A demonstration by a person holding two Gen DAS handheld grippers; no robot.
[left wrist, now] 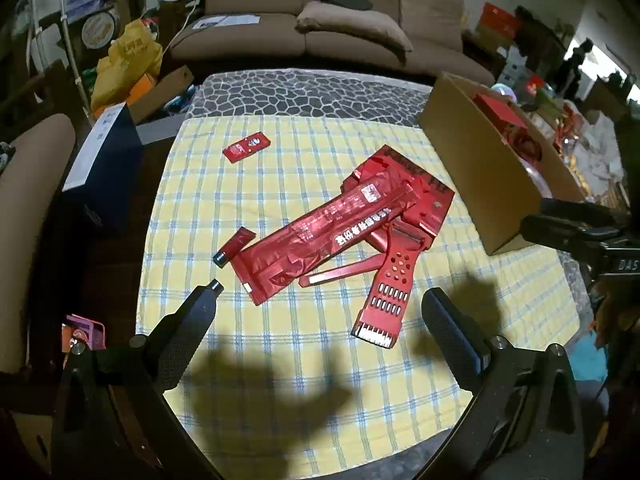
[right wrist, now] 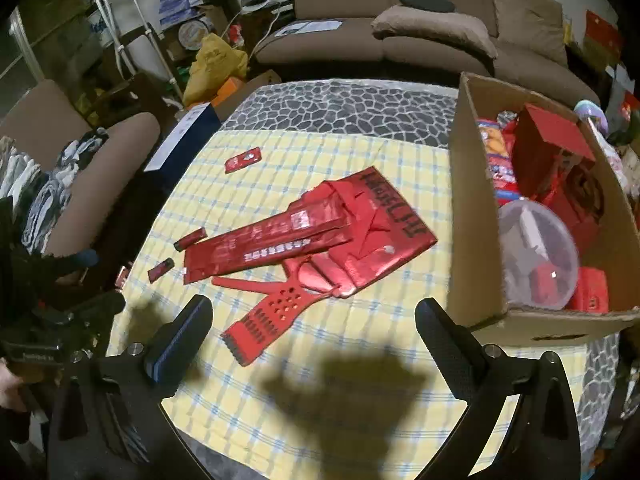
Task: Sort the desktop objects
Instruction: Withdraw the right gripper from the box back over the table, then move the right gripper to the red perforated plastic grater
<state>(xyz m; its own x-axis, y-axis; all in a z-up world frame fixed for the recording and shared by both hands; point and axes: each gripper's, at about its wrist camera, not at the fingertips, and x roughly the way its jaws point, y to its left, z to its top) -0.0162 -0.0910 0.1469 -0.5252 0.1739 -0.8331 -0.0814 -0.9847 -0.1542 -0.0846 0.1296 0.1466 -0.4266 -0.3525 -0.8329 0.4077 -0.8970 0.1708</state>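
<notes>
Red things lie on the yellow checked cloth [left wrist: 280, 360]: a long foil bag [left wrist: 320, 232], flat red packaging [left wrist: 420, 196] under it, a perforated plastic piece [left wrist: 390, 292], a small tube [left wrist: 236, 246] and a small packet [left wrist: 247, 147]. My left gripper [left wrist: 324, 290] hovers open over the near side, with the bag's end and the perforated piece ahead of its fingers. In the right wrist view the bag [right wrist: 264, 248], the perforated piece [right wrist: 272, 316], the tube [right wrist: 191, 239] and another small tube [right wrist: 161, 269] show. My right gripper [right wrist: 314, 306] is open and holds nothing, just short of the perforated piece.
A cardboard box [right wrist: 472, 200] stands on the table's right side, holding red boxes [right wrist: 556, 140] and a clear plastic dome [right wrist: 540, 256]. A dark blue box [left wrist: 104, 168] stands at the table's left edge. A brown sofa [left wrist: 320, 20] lies beyond, and clutter lines the left.
</notes>
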